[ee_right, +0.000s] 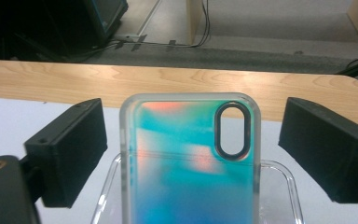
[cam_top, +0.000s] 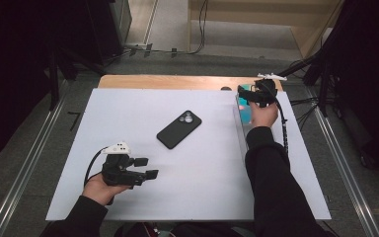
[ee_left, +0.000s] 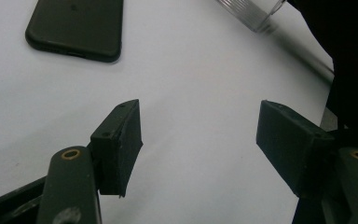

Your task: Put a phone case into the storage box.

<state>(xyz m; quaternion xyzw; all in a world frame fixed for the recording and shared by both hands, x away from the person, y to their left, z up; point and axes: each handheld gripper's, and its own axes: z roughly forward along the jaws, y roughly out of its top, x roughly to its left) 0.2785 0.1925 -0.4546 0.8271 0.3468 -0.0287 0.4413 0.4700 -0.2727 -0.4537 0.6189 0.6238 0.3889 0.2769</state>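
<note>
A black phone point(cam_top: 179, 129) lies face down in the middle of the white mat point(cam_top: 202, 168); the left gripper view shows it point(ee_left: 77, 28) at the upper left. My left gripper point(cam_top: 146, 167) rests at the mat's near left, jaws open over bare mat point(ee_left: 200, 135). At the far right, an iridescent teal phone case point(cam_top: 245, 109) rises out of a clear tray point(cam_top: 242, 131). My right gripper point(cam_top: 247, 96) stands around the case point(ee_right: 182, 163), open point(ee_right: 193, 140), with a gap on each side between pad and case edge.
The clear tray point(ee_right: 286, 186) runs along the mat's right side, and its corner point(ee_left: 254, 11) appears in the left gripper view. A wooden table edge point(cam_top: 177, 81) lies behind the mat. Cables point(cam_top: 301, 106) trail off the far right, with dark drapes at both sides.
</note>
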